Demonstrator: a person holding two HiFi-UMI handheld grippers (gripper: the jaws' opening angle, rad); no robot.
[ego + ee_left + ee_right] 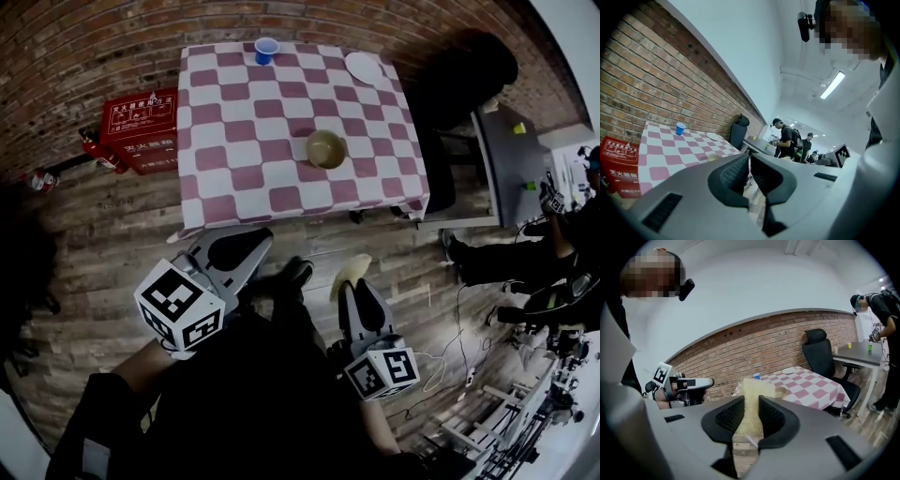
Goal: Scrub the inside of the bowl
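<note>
- Left gripper [248, 246] is held low, short of the table [234, 187], jaws all but together, nothing between them.
- Right gripper [360, 294] is beside it, jaws clamped on a pale sponge [347, 273].
- Bowl [325, 149] is on the table, right of centre, well apart from both grippers.
- Cup [267, 50] is at the far edge, plate [363, 67] at the far right corner.

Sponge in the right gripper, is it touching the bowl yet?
Apart. The head view shows the sponge, clamped in the right gripper, out over the floor, with the bowl up on the checked table beyond it.
</note>
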